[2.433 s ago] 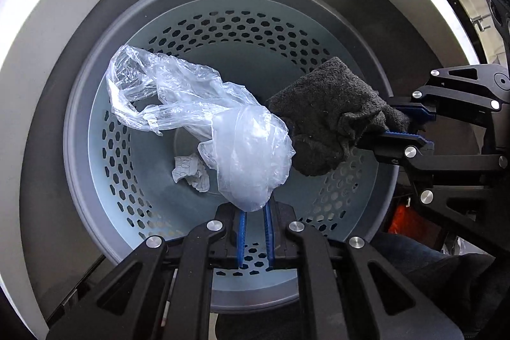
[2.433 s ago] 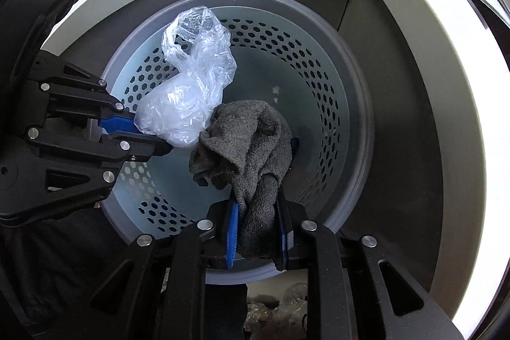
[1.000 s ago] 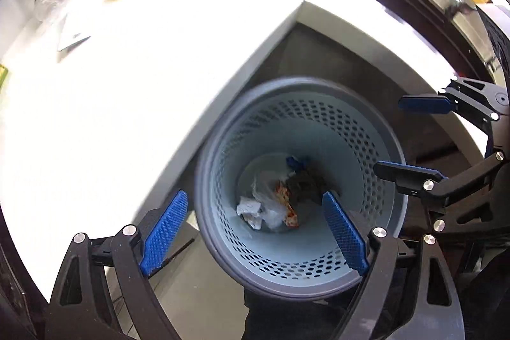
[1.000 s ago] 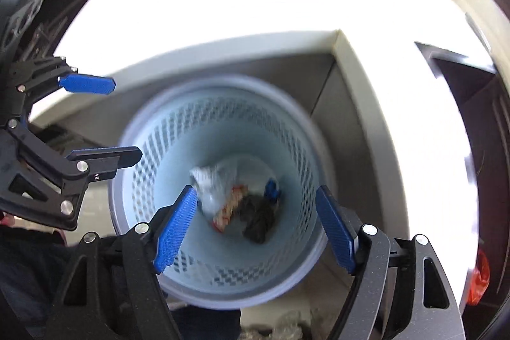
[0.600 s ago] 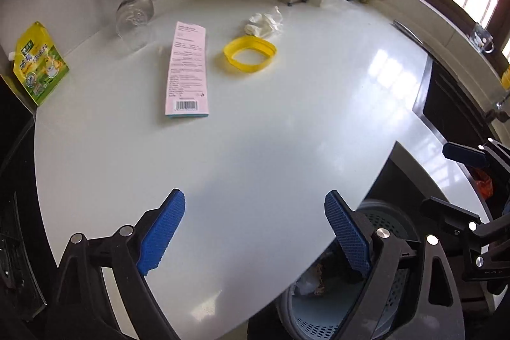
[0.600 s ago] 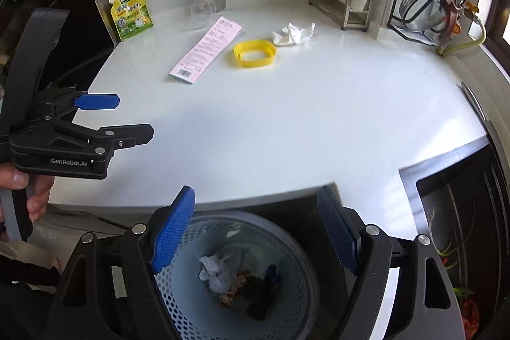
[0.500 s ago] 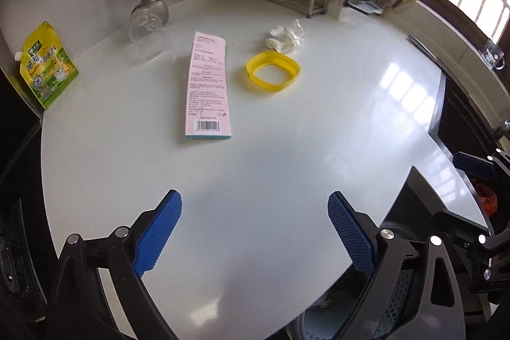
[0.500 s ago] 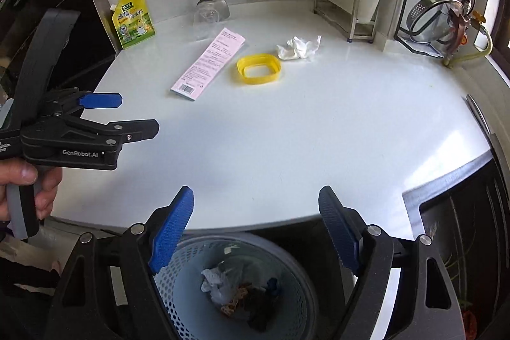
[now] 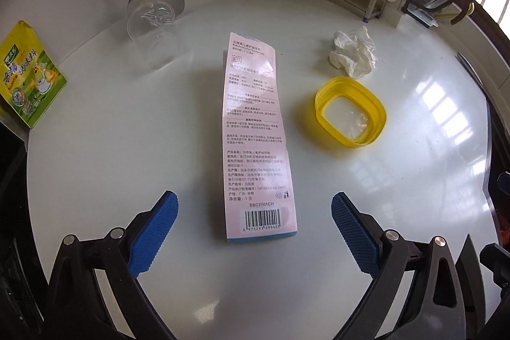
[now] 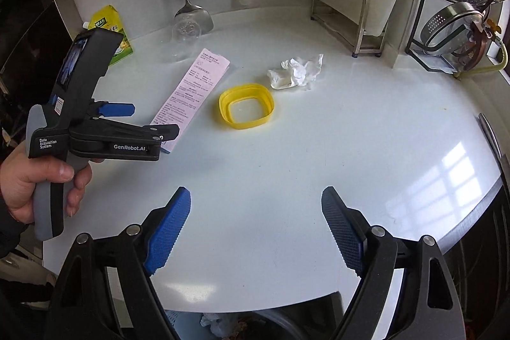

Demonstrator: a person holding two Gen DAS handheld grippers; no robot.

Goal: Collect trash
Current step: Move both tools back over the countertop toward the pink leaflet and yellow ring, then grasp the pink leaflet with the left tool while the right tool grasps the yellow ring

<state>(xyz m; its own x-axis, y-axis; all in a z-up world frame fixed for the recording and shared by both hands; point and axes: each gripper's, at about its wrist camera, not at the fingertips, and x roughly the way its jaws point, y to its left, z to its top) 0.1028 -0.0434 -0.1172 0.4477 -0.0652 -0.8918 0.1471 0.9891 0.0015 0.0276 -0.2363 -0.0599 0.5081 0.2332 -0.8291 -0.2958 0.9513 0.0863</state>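
Part of the job looks done: at the bottom edge of the right wrist view a perforated waste basket point(image 10: 178, 319) sits below the table point(image 10: 318, 155) rim with crumpled scraps already inside. 3 pieces of trash remain on the white table: a long pink toothbrush package point(image 9: 255, 136) lying flat, a yellow squarish plastic ring point(image 9: 350, 112) just to its right, and a crumpled white tissue point(image 9: 352, 53) just beyond the ring. A clear glass point(image 9: 153, 35) and a green-yellow seasoning pouch point(image 9: 27, 75) at the back left look like kitchen items, not rubbish.

The left tool point(image 9: 251, 231) hangs over the near end of the package, its blue pads spreading wider with nothing between them. The right tool point(image 10: 255, 231) is likewise opening and empty, over bare table short of the ring.

The package carries Chinese print, the code "BBC2001CH" and a barcode. The left tool's body reads "GenRobot.AI" and "Data Acquisition System". The pouch's lettering is Chinese and too small to make out.
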